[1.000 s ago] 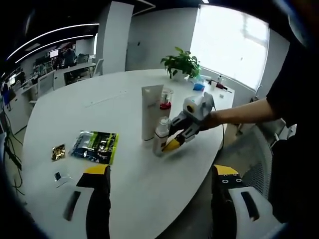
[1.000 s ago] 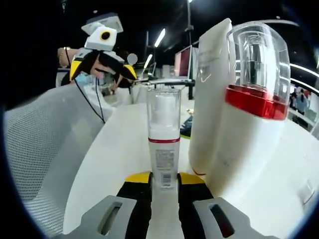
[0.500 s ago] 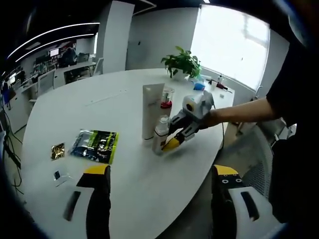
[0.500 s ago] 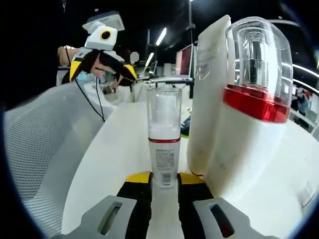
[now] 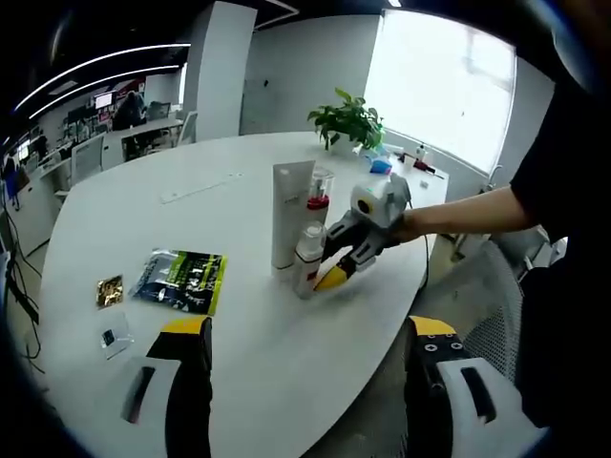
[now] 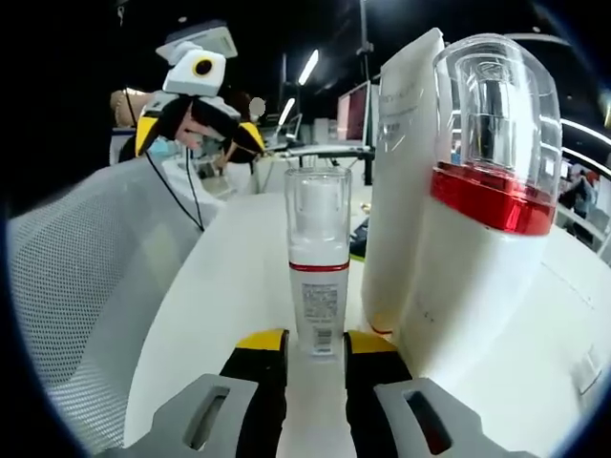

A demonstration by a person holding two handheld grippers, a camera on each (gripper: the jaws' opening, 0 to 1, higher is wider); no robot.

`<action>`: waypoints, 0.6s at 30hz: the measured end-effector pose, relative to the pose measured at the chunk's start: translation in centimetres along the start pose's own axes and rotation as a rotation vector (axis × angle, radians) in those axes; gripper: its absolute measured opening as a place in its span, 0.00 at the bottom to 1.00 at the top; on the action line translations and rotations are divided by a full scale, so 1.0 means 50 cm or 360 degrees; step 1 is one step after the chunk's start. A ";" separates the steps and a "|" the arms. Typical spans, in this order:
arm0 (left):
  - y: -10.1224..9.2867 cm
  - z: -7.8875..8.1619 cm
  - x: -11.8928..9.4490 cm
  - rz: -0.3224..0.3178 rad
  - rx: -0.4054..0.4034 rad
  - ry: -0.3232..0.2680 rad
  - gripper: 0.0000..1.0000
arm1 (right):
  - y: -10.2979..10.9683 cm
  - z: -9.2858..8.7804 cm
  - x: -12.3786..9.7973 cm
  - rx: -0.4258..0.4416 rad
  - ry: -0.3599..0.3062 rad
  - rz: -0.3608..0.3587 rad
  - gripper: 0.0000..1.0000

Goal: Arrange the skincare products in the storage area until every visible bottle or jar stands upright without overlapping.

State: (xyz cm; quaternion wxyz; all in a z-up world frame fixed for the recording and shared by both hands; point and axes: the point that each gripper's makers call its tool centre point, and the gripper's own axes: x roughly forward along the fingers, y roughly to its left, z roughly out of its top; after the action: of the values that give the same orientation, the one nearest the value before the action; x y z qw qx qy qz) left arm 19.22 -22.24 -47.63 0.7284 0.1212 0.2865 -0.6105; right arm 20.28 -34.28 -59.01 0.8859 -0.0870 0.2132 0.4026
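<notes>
Fingers (right gripper) flank small bottle — not touching.

Right gripper jaws have been eased apart: gaps are now seen either side of the small pump bottle, which was clamped 1.0 s and 0.5 s ago. Bottle is left standing upright on the counter. Right gripper view has been pulled back slightly.

Right gripper at upright small bottle, beside tube.
</notes>
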 end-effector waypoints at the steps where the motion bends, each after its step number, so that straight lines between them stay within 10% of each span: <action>1: 0.000 0.001 0.001 -0.0001 0.0003 -0.0002 0.75 | 0.001 0.002 -0.002 0.0003 -0.0004 -0.0005 0.15; 18: -0.010 0.009 -0.003 -0.0016 0.0007 -0.0023 0.76 | 0.012 -0.007 -0.048 0.0097 0.0031 -0.0114 0.19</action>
State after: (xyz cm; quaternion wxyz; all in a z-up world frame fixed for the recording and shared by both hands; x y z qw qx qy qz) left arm 18.84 -22.48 -47.12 0.7270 0.1169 0.2804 -0.6157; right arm 18.31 -35.62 -58.21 0.8999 -0.0715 0.2308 0.3630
